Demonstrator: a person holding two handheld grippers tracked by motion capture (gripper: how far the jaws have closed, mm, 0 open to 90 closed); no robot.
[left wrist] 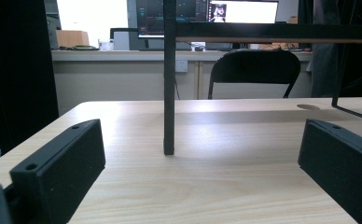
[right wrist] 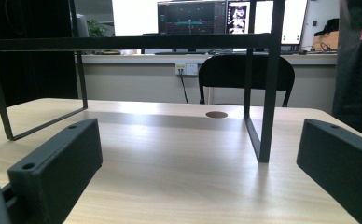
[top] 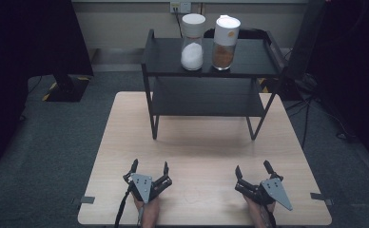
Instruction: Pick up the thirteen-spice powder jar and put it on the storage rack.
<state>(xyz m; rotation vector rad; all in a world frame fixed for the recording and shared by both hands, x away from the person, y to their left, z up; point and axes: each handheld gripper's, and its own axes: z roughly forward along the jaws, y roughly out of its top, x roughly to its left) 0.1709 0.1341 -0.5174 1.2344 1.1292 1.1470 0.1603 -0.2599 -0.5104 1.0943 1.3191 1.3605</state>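
a light wooden table [top: 197, 142] carries a black two-tier metal rack [top: 211, 90] at its far side. on the rack's top shelf stand two white-lidded clear jars, just beside each other: the left jar [top: 192, 42] holds white powder, the right jar [top: 225, 42] brown powder. at the near edge rest the left gripper [top: 150, 167] and the right gripper [top: 253, 168], well apart, each with jaws spread wide and holding nothing. a black chair [left wrist: 255, 72] stands beyond the table.
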